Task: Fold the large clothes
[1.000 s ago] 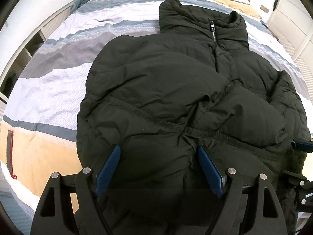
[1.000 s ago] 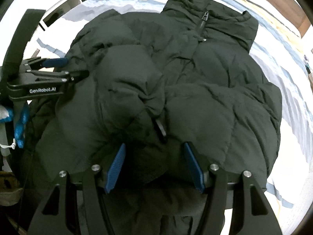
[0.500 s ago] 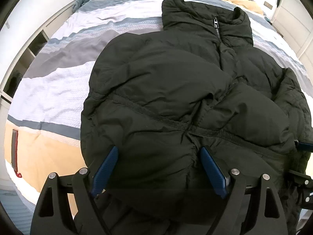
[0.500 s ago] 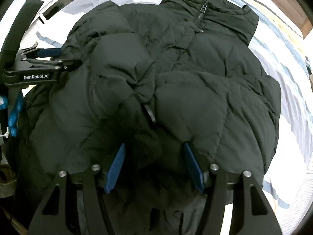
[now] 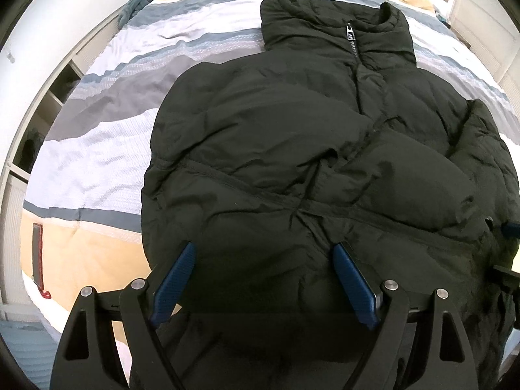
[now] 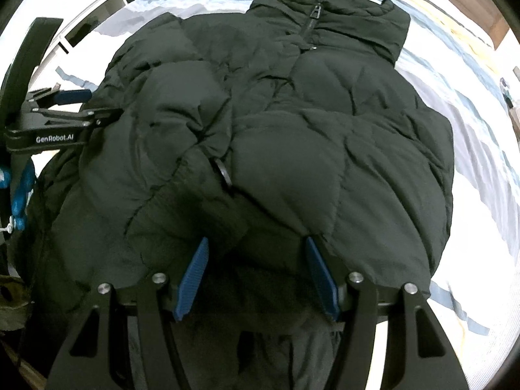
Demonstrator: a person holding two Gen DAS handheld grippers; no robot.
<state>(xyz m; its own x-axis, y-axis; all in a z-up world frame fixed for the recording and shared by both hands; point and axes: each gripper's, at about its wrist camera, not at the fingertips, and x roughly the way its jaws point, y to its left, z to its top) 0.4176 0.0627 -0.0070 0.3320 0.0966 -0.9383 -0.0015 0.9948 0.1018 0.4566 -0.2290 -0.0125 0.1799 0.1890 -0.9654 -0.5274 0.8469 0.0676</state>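
A dark green puffer jacket (image 5: 292, 149) lies front up on the striped bed, collar and zipper pull (image 5: 350, 35) at the far end, both sleeves folded in over the chest. My left gripper (image 5: 265, 253) stands wide open over the jacket's near hem on the left side, with jacket fabric bulging between the blue pads. My right gripper (image 6: 256, 247) is also wide open over the near hem on the right side (image 6: 292, 162). The left gripper shows at the left edge of the right wrist view (image 6: 71, 97), beside the jacket.
The bed (image 5: 107, 149) has a white, grey and tan striped cover. A white shelf unit (image 5: 48, 97) runs along its left side and white cabinets (image 5: 481, 26) along the right. A wooden headboard (image 6: 481, 3) is at the far end.
Both grippers have moved a little forward and lower over the hem. The jacket's lower part is pushed up slightly toward the collar. Both grippers stay open.
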